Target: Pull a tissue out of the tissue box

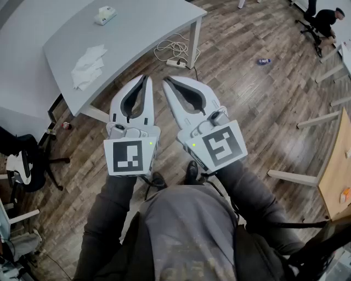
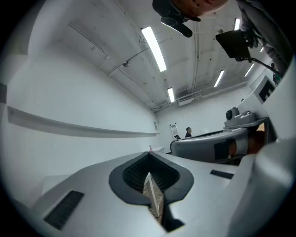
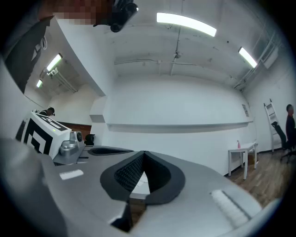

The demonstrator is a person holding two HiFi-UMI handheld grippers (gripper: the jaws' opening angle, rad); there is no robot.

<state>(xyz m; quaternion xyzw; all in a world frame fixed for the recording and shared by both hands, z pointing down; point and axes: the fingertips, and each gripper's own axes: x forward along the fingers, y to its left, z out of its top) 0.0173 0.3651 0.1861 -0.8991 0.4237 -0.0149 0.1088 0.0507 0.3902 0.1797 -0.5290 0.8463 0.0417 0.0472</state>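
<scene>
Tissue box toward the far side of the grey table, untouched.
Loose tissues lay nearer the table's front edge. Off the table, over the wooden floor, the left gripper and right gripper were side by side, jaws closed together on nothing.

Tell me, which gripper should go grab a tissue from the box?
Probably left. The tissue box sits on the grey table, up on the left gripper's side; the right gripper is slightly farther. Both have shut jaws and nothing held.
</scene>
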